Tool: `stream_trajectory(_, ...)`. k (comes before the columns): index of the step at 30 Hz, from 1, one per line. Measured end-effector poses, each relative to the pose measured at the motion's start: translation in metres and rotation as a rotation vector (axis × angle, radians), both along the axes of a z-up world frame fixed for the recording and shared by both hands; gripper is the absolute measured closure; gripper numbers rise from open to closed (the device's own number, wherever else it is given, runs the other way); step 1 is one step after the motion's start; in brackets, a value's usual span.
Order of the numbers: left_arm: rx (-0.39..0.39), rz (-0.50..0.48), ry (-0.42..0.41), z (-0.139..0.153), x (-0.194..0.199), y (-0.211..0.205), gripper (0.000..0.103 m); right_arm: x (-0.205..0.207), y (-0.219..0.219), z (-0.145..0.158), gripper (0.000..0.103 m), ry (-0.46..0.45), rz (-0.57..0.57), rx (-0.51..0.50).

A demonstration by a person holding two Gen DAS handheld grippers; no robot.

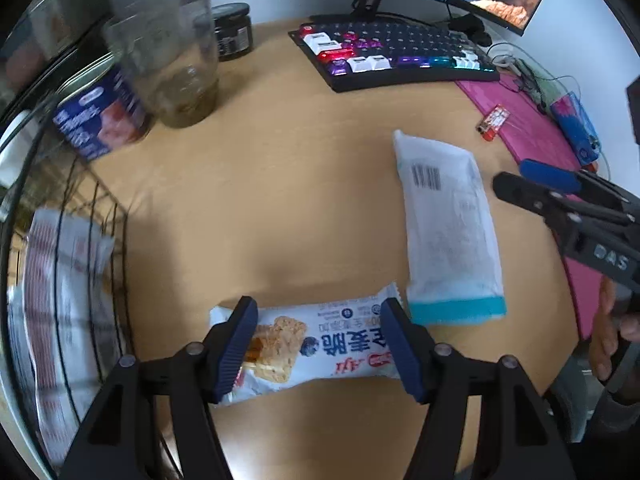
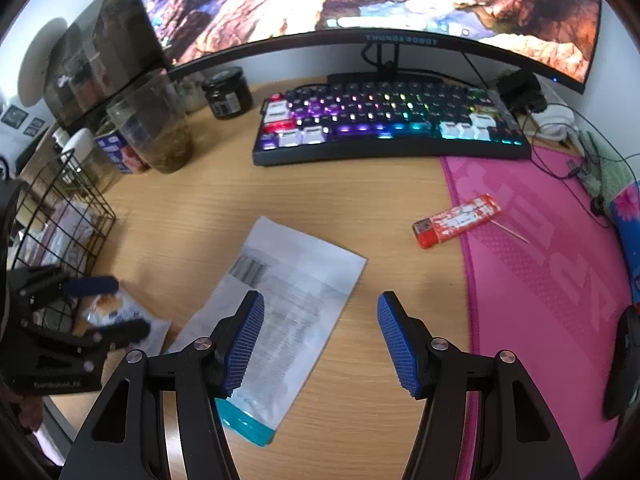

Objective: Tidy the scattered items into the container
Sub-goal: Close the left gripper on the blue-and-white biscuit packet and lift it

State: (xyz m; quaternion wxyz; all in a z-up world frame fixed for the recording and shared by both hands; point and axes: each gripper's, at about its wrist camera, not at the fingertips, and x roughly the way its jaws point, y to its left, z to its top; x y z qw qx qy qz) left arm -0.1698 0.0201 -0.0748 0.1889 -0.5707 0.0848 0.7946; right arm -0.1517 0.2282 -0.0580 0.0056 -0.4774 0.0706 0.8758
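My left tongs [image 1: 318, 354] hang low over the snack bar [image 1: 316, 350] at the bottom centre of the left wrist view. The bar lies flat on the tabletop [image 1: 280, 184], running left to right between the two blue pads, which stand spread and released at either end of it. I judge they are not pressing on the wrapper yet, though the blur there makes contact hard to rule out. This is the pick-up step for the bar.

The wire basket [image 1: 100, 248] sits at the left edge of that view, just beside the bar, with some packets already inside; what they are I cannot read. The white pouch [image 1: 448, 220] with the teal end lies right of centre, its teal end just beside the bar's right tip.

My right tongs [image 2: 320, 340] hover released over the pouch in the right wrist view, with nothing between the pads; the pouch lies under the left pad only. A small red packet [image 2: 456, 220] lies at the edge of the pink mat [image 2: 560, 280], well apart from both.

Next, I think, the left tongs need to turn or shift so the pads close across the bar's narrow width, then lift and swing left over the basket rim. The pouch would follow with the right tongs.
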Motion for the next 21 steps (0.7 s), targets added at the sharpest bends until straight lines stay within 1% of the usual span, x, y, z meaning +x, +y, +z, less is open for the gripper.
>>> stream_trajectory(5,0.012,-0.042,-0.006,0.008,0.015,-0.004,0.033,0.006,-0.012,0.003,0.043,0.013,0.025,-0.01)
stream_trajectory(9,-0.045,-0.041,0.031,0.006,0.018,-0.002,0.033,0.014,-0.015,0.01,0.043,0.03,0.031,-0.015)
stream_trajectory(11,-0.058,-0.042,0.032,0.005,0.021,-0.001,0.032,0.017,-0.015,0.013,0.043,0.036,0.03,-0.011)
stream_trajectory(15,-0.041,-0.033,0.012,0.001,0.024,0.002,0.031,0.02,-0.013,0.017,0.043,0.042,0.023,-0.008)
stream_trajectory(18,-0.033,-0.065,0.005,0.0,0.03,0.012,0.031,0.02,-0.014,0.015,0.043,0.034,0.027,-0.008)
stream_trajectory(21,-0.029,-0.073,0.011,0.003,0.029,0.015,0.031,0.022,-0.014,0.015,0.043,0.032,0.025,-0.005)
